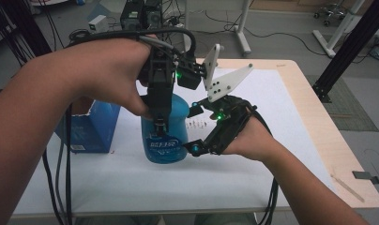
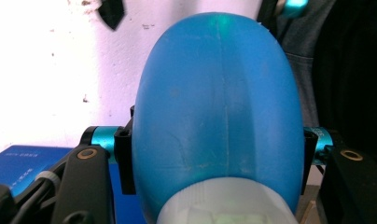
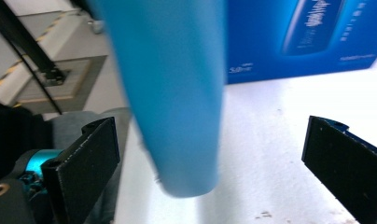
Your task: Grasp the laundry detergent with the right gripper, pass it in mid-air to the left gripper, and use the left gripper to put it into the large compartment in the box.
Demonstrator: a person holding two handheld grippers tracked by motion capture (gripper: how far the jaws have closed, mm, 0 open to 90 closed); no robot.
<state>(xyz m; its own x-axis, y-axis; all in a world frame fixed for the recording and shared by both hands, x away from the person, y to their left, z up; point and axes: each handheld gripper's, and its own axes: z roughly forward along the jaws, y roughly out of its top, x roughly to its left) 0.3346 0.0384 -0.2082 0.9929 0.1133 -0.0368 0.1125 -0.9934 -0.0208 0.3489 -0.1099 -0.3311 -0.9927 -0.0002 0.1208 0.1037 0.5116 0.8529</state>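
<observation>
A blue plastic bottle point(image 1: 166, 140) with a printed label stands upright on the white sheet. My left gripper point(image 1: 158, 124) comes down on it from above. In the left gripper view its black pads point(image 2: 123, 161) press both sides of the bottle point(image 2: 214, 107), whose white top is nearest the camera. My right gripper point(image 1: 195, 130) is at the bottle's right side, lying level, jaws wide apart. In the right gripper view the bottle point(image 3: 172, 93) hangs between the two jaws, closer to the left pad point(image 3: 84, 158), touching neither.
A blue carton point(image 1: 91, 129) stands just left of the bottle, its printed face in the right gripper view point(image 3: 308, 37). The white sheet point(image 1: 253, 154) covers most of the wooden table point(image 1: 319, 136). A thin wooden stick point(image 1: 347, 185) lies near the front right corner.
</observation>
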